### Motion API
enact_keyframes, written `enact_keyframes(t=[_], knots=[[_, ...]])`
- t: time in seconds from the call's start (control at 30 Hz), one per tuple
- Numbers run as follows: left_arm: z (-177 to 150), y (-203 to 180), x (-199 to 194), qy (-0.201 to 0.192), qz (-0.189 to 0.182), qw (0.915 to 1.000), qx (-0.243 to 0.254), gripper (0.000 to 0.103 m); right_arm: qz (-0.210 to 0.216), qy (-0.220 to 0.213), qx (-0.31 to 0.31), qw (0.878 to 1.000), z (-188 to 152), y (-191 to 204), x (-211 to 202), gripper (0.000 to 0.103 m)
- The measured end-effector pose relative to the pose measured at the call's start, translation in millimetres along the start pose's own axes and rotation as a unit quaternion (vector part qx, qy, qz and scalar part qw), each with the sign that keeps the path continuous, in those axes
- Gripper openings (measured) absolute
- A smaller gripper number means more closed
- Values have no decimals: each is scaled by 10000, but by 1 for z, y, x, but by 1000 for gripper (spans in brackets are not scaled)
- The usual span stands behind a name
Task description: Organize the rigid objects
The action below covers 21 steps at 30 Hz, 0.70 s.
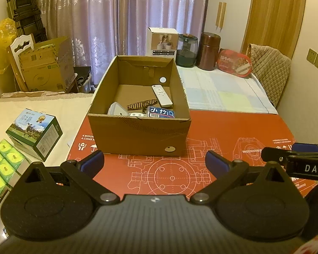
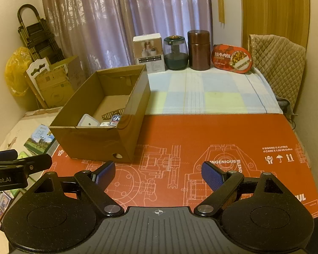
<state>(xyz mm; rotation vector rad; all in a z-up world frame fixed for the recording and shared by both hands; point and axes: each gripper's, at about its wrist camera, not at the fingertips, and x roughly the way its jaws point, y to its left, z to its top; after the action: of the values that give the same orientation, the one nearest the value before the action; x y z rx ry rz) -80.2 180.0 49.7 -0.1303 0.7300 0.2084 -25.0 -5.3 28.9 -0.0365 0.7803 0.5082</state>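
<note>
An open cardboard box (image 1: 137, 135) (image 2: 95, 141) stands on the red printed mat (image 1: 233, 131) (image 2: 201, 131). Inside it lie a white remote (image 1: 161, 95), a blue packet with white characters (image 1: 161, 112) (image 2: 116, 120), a brown slatted piece (image 1: 141, 104) (image 2: 113, 113) and a white squarish case (image 1: 116, 109) (image 2: 88, 121). My left gripper (image 1: 155, 160) hovers open just in front of the box, nothing between its blue pads. My right gripper (image 2: 158, 175) is open over the bare mat, to the right of the box; its tip shows at the right edge of the left wrist view.
Along the far edge stand a white carton (image 1: 161, 41) (image 2: 149, 51), a dark glass jar (image 1: 187, 49) (image 2: 176, 51), a brown canister (image 1: 207, 50) (image 2: 199, 49) and a red food tray (image 1: 235, 62) (image 2: 232, 58). A milk carton (image 1: 35, 133) and green packs (image 1: 4, 165) lie left.
</note>
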Motion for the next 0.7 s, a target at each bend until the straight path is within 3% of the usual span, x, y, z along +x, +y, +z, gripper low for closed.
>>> enact_keyframes(t=[0.7], knots=[[1,-1,1,-5,-7,10000,8,100,18,-2,0,10000,1,0,1,85]])
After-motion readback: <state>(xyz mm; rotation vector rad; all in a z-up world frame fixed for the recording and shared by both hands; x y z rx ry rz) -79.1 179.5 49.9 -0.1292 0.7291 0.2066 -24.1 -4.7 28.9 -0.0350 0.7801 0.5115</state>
